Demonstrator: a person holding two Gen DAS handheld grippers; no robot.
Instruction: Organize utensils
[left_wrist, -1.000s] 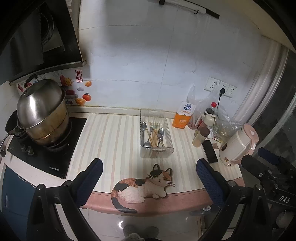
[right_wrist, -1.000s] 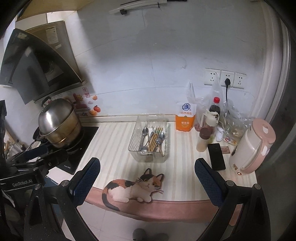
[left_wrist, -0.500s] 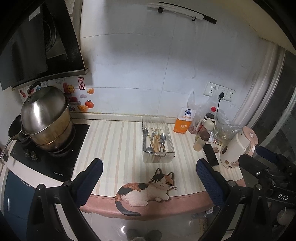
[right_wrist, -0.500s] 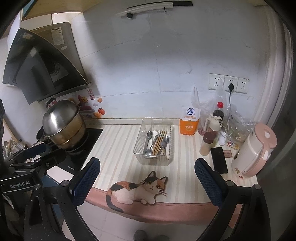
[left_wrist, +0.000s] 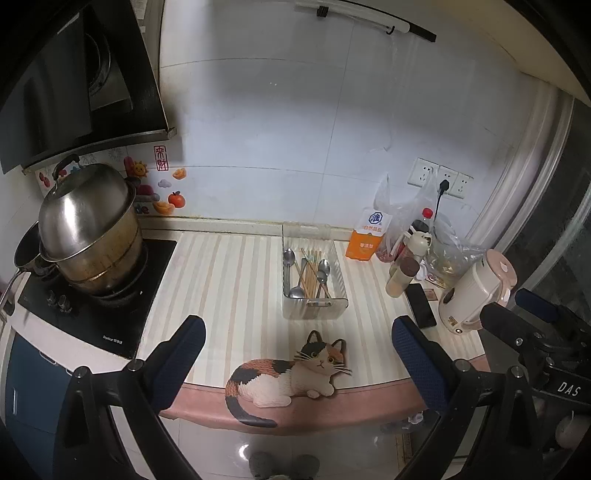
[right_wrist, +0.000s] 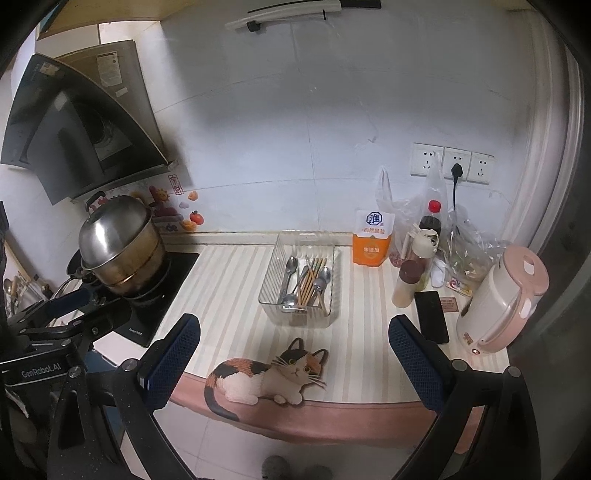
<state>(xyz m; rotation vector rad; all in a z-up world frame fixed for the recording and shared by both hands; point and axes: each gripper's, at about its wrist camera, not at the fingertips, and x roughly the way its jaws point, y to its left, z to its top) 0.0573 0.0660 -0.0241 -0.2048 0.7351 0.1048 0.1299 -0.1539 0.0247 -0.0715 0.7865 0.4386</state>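
Note:
A clear plastic tray (left_wrist: 334, 308) (right_wrist: 271, 295) stands mid-counter near the wall. Inside lie several metal spoons (left_wrist: 289, 257) (right_wrist: 290, 266) and a bundle of wooden chopsticks (left_wrist: 311, 271) (right_wrist: 309, 281). My left gripper (left_wrist: 297, 363) is open and held back off the counter's front edge, well short of the tray, with nothing between its fingers. My right gripper (right_wrist: 293, 363) is likewise open and empty, hanging in front of the counter edge. Each gripper shows at the side of the other's view.
A cat-shaped mat (left_wrist: 291, 374) (right_wrist: 269, 378) lies at the front edge. A steel pot (left_wrist: 86, 229) sits on the stove (left_wrist: 96, 306) at left. At right stand an orange salt bag (left_wrist: 367, 238), bottles (left_wrist: 400, 277), a black phone (left_wrist: 421, 305) and a pink kettle (left_wrist: 476, 291).
Both grippers have pulled back and risen a little from the counter, so the tray and mat look smaller and lower. Both stayed open and empty.

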